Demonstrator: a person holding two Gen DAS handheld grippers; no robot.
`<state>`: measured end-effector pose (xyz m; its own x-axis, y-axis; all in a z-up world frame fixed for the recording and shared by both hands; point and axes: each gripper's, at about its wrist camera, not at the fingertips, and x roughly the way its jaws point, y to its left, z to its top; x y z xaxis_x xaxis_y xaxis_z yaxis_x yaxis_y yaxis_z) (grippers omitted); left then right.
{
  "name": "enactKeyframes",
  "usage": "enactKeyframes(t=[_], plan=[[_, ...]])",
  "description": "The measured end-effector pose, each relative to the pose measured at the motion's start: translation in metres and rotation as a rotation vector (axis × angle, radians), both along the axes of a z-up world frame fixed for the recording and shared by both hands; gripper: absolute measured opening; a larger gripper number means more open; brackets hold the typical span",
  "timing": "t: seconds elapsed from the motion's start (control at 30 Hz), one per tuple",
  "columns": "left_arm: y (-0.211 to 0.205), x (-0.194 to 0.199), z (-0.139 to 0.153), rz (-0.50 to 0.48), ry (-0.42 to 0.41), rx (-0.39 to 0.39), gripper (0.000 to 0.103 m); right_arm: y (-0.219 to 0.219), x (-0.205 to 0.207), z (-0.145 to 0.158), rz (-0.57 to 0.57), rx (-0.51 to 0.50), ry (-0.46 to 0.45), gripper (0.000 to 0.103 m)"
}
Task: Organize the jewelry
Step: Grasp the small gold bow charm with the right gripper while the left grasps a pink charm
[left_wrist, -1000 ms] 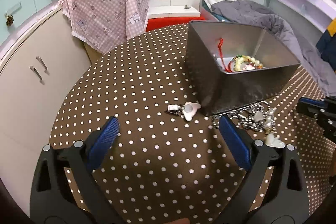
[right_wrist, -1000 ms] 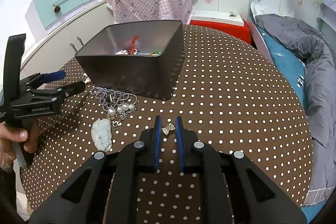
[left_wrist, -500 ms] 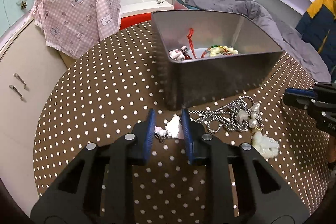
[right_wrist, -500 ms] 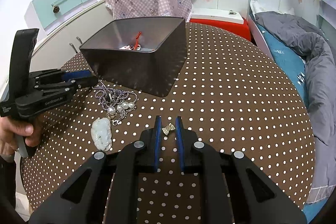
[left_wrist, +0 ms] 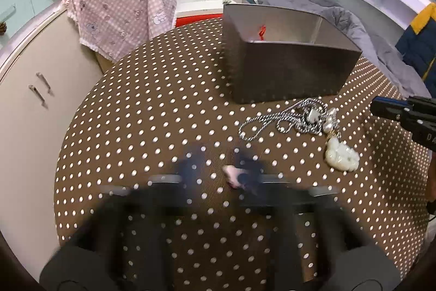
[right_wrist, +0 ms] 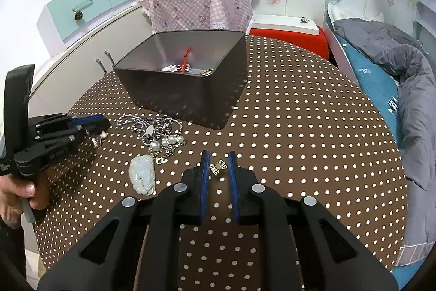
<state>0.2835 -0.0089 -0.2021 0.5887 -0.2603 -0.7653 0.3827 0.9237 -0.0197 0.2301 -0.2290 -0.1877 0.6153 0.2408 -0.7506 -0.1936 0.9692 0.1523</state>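
Your left gripper [right_wrist: 102, 127] slants down at the table [right_wrist: 299, 127], jaws opening, one pink charm [left_wrist: 235, 176] blurred between them. One chain necklace [right_wrist: 155, 131] and one jade pendant [right_wrist: 142, 174] lie between the grippers. Your right gripper [right_wrist: 218, 168] is nearly closed, pinching one gold bow [right_wrist: 218, 167].

Left hand-held gripper [left_wrist: 220, 168] motion-blurred (jaws opening); pink charm [left_wrist: 231, 173] smeared.
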Motion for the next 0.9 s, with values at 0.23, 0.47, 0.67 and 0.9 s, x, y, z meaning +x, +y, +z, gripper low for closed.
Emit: enactKeyframes(t=[0.23, 0.47, 0.67, 0.9], plan=[[-0.002, -0.010, 0.000, -0.014, -0.018, 0.007, 0.088, 0.002, -0.001, -0.001, 0.006, 0.002, 0.002, 0.012], [-0.010, -0.032, -0.005, -0.053, 0.026, 0.007, 0.073, 0.000, -0.002, -0.003, 0.004, 0.001, 0.010, 0.012], [-0.011, -0.027, -0.001, -0.068, 0.037, -0.032, 0.026, 0.002, -0.004, -0.002, 0.013, 0.008, 0.004, 0.012], [-0.007, -0.029, 0.010, -0.081, 0.028, -0.088, 0.025, 0.003, -0.006, 0.015, 0.022, 0.013, -0.031, 0.012]])
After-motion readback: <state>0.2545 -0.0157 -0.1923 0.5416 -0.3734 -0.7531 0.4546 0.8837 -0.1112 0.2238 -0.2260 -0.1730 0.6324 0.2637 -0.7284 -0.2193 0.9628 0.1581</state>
